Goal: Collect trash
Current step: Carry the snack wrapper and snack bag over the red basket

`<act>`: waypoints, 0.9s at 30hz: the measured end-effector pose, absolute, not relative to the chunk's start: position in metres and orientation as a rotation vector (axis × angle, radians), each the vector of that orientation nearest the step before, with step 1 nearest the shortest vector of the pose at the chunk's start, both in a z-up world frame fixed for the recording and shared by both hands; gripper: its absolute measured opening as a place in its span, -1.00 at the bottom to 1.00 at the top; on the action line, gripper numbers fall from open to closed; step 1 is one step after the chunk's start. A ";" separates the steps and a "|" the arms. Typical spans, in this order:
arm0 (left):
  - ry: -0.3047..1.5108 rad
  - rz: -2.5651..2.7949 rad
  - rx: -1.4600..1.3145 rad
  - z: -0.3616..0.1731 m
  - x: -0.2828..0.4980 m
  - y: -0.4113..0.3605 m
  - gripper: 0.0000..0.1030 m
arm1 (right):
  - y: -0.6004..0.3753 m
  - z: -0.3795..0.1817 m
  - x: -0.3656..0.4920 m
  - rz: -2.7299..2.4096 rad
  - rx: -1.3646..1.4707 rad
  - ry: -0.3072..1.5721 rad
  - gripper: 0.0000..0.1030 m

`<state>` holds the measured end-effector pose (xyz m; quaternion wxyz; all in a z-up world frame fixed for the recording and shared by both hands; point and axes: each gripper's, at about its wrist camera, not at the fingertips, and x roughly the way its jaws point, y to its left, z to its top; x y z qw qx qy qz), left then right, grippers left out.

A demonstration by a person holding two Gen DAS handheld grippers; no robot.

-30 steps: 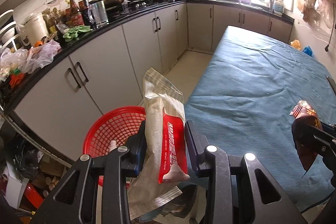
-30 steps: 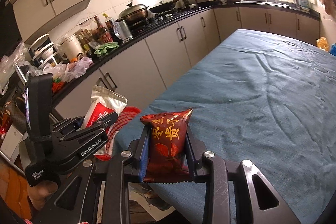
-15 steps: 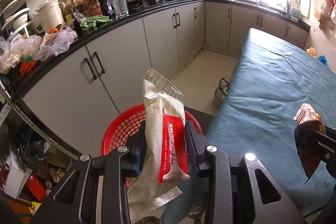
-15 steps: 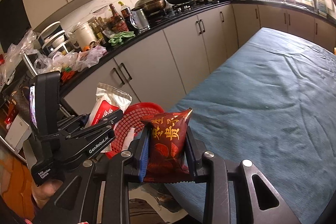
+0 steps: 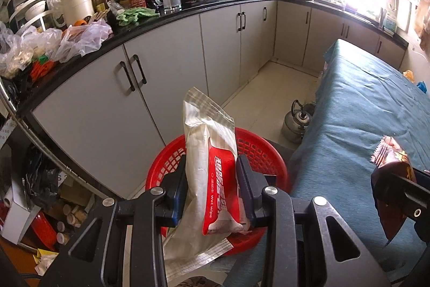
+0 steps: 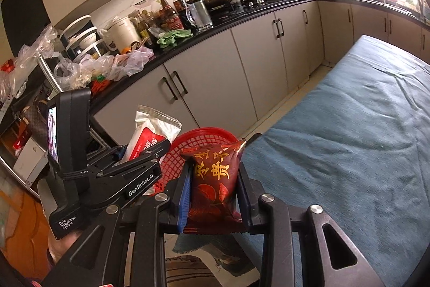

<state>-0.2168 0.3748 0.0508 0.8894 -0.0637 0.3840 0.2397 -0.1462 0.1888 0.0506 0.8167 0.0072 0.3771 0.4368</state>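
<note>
While over red basket (image 5: pixel 258 152); left hand-held gripper (image 5: pixel 212 192) clamps wipes pack (image 5: pixel 215 166); right hand-held gripper (image 6: pixel 213 190) clamps snack bag (image 6: pixel 213 179)

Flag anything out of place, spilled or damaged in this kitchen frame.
A metal kettle stands on the tiled floor beside the blue-covered table, an odd spot for it. The black countertop is heaped with crumpled plastic bags. Nothing looks spilled or broken.

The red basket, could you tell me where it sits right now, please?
In the left wrist view the red basket sits low at centre, behind the wet wipe packet held in the left gripper, between the grey cabinets and the blue-covered table.
</note>
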 end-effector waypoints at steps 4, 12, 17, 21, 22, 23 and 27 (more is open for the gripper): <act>0.799 0.510 -0.147 0.050 -0.218 0.385 -0.35 | 0.198 0.050 -0.146 0.948 0.003 0.806 -0.36; 0.795 0.520 -0.169 0.050 -0.221 0.396 -0.34 | 0.211 0.049 -0.141 0.982 -0.008 0.818 -0.35; 0.795 0.523 -0.181 0.048 -0.223 0.401 -0.34 | 0.219 0.051 -0.136 0.997 -0.004 0.820 -0.35; 0.796 0.529 -0.187 0.048 -0.224 0.403 -0.34 | 0.226 0.051 -0.132 1.002 0.005 0.825 -0.35; 0.797 0.531 -0.189 0.047 -0.224 0.404 -0.34 | 0.228 0.051 -0.131 1.002 0.008 0.827 -0.35; 0.799 0.532 -0.190 0.047 -0.224 0.404 -0.34 | 0.229 0.050 -0.130 1.003 0.012 0.832 -0.35; 0.806 0.538 -0.191 0.043 -0.222 0.407 -0.34 | 0.234 0.048 -0.127 1.009 0.019 0.850 -0.35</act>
